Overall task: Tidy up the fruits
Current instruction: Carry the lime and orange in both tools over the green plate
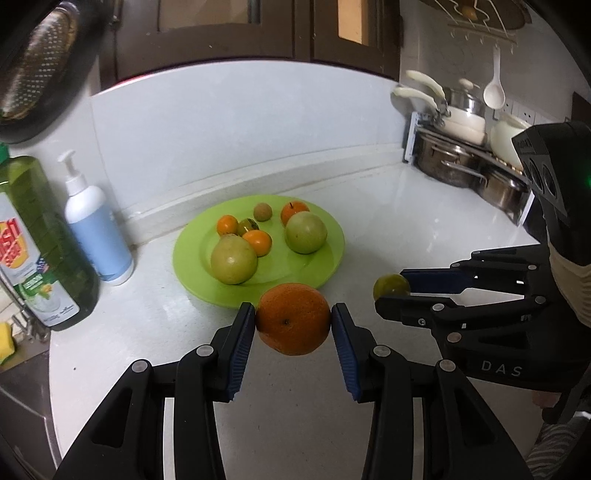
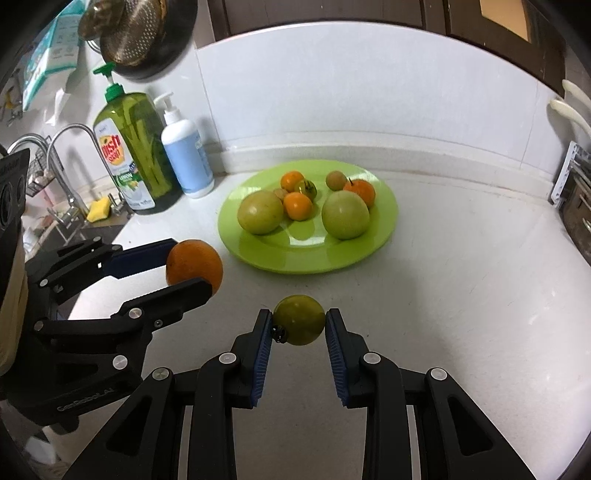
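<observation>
- This is a home kitchen, seen along a white counter [image 2: 461, 295] with a white tiled backsplash [image 2: 332, 81].
- At one end sits a sink with a curved faucet [image 2: 70, 147], a yellow sponge [image 2: 99, 209] and a small wire rack [image 2: 38, 173].
- A green dish soap bottle [image 2: 127, 147] and a white pump bottle [image 2: 186, 155] stand against the wall.
- A metal colander [image 2: 136, 33] hangs above them.
- At the other end, steel pots [image 1: 454, 162] and white pans [image 1: 461, 118] are stacked on a rack, and a white ladle [image 1: 495, 88] hangs from hooks.
- Dark wooden cabinets [image 1: 229, 33] run above.
- A green plate [image 2: 384, 229] holds fruit.
</observation>
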`<state>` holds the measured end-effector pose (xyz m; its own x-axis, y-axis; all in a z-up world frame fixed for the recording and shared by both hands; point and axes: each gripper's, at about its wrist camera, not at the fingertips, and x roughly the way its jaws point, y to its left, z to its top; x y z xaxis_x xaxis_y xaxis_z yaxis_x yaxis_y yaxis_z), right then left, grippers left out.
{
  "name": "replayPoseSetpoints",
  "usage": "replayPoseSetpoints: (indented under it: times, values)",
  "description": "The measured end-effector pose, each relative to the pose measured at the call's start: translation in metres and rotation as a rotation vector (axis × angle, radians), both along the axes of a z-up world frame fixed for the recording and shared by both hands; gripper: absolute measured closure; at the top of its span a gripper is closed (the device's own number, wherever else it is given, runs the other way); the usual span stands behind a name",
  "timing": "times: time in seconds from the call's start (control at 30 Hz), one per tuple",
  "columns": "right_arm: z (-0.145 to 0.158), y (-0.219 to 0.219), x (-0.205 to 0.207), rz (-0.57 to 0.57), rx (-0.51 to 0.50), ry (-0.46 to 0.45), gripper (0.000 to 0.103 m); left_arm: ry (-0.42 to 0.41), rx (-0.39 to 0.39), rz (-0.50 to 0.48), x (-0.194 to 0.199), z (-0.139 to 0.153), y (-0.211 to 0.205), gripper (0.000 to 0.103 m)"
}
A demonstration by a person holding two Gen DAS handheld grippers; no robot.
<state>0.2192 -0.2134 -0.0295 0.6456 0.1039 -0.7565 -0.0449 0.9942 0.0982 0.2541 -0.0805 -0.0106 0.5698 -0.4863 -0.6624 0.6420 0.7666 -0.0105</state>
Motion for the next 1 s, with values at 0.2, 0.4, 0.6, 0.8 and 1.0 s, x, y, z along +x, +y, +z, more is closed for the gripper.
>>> replayPoseSetpoints:
  times: [0.2, 0.4, 0.6, 0.8, 1.0]
  values:
    - [0.014, 0.003, -0.009, 0.005, 0.007, -0.041, 0.072, -0.016, -0.018, 0.043, -0.010, 0.013, 0.008, 0.061]
    - [0.026, 0.005, -0.017, 0.015, 0.009, -0.075, 0.072, -0.033, -0.041, 0.090, -0.018, 0.026, 0.011, 0.061]
    - [0.038, 0.004, -0.023, 0.017, 0.008, -0.110, 0.072, -0.057, -0.062, 0.120, -0.022, 0.039, 0.012, 0.061]
    - [0.050, 0.000, -0.017, 0.021, 0.006, -0.148, 0.072, -0.065, -0.087, 0.146, -0.014, 0.051, 0.013, 0.061]
    - [0.064, -0.003, 0.000, 0.024, -0.006, -0.184, 0.072, -0.094, -0.097, 0.174, 0.000, 0.064, 0.013, 0.061]
